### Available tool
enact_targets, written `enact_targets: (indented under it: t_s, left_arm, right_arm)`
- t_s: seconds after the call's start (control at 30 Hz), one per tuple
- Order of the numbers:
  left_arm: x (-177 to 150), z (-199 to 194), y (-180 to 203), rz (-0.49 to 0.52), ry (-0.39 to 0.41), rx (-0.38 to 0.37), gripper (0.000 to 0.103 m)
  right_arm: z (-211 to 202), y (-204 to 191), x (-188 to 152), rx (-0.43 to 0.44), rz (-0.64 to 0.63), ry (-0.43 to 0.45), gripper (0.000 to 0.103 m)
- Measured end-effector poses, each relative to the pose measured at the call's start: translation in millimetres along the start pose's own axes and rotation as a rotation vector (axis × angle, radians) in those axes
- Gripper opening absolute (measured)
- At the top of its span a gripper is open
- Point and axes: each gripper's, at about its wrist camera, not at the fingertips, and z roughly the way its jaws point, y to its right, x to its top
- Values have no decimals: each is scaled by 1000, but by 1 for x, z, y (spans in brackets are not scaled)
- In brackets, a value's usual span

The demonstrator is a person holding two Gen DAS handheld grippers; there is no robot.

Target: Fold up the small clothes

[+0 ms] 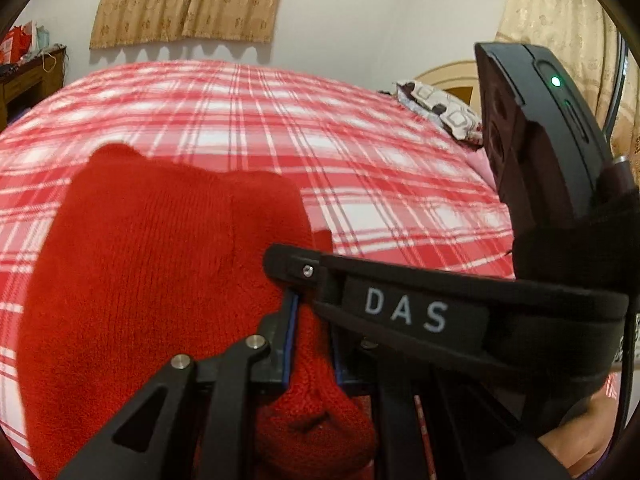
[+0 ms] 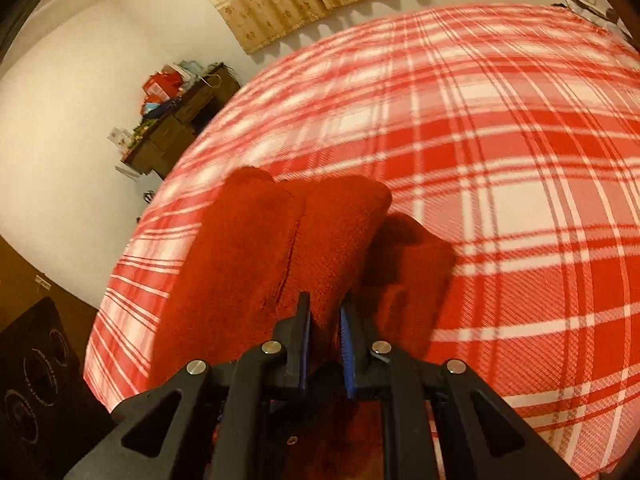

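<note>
A small red knitted garment (image 1: 152,264) hangs over the red and white plaid bed (image 1: 360,168). My left gripper (image 1: 314,332) is shut on a bunched edge of it, the knit squeezed between the blue pads. The right gripper's black body (image 1: 540,148) crosses the right of the left wrist view. In the right wrist view my right gripper (image 2: 325,320) is shut on the same red garment (image 2: 280,248), which drapes forward in folds over the plaid bed (image 2: 500,160).
Beige curtains (image 1: 192,0) hang on the white wall behind the bed. A patterned pillow (image 1: 444,112) lies at the far right. A dark wooden cabinet (image 2: 180,128) with clutter stands at the left, and a black speaker (image 2: 36,364) is on the floor.
</note>
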Motion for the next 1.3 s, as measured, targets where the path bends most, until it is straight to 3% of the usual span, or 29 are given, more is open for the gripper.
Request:
enact_targets:
  t_s: [0.13, 0.3, 0.37, 0.47, 0.5, 0.53, 0.6, 0.73, 0.8, 1.0, 1.07, 1.1, 1.13, 1.3]
  left_arm:
    - [-10, 4, 7, 14, -17, 5, 17]
    - [-15, -21, 8, 74, -36, -18, 32]
    - [-21, -36, 2, 76, -42, -21, 53]
    - [-35, -63, -14, 72, -25, -17, 69]
    - [-41, -77, -23, 75, -10, 4, 70]
    - [-45, -83, -28, 78, -1, 18, 72]
    - [-57, -103, -46, 88, 26, 82, 72]
    - [-68, -124, -70, 78, 48, 136, 73]
    - [-71, -133, -84, 35, 61, 109, 75]
    - [-64, -130, -119, -90, 38, 175, 77]
    - [-62, -126, -121, -83, 22, 190, 77]
    - [-62, -122, -120, -74, 11, 200, 77]
    - [-62, -118, -120, -68, -1, 207, 77]
    - [-73, -103, -118, -49, -52, 230, 79]
  right_arm:
    - [8, 18, -8, 44, 50, 7, 13]
    - [4, 13, -10, 16, 76, 22, 13]
    - [-9, 7, -13, 22, 84, 44, 18]
    - [-49, 2, -25, 140, 105, 137, 22]
    - [-62, -1, -32, 156, 96, 168, 33]
    - [-77, -7, -42, 143, 76, 195, 50]
    - [-91, -16, -59, 107, 51, 217, 62]
    - [-89, -33, -93, 60, 37, 168, 62]
    - [-84, -40, -103, 16, 32, 162, 62]
    - [-83, -87, -112, -116, -130, 236, 62]
    - [-75, -102, -112, -192, -213, 221, 45]
    - [-67, -104, -109, -215, -236, 190, 14]
    - [-56, -102, -109, -223, -240, 137, 6]
    - [-38, -65, -124, -216, -97, 64, 6]
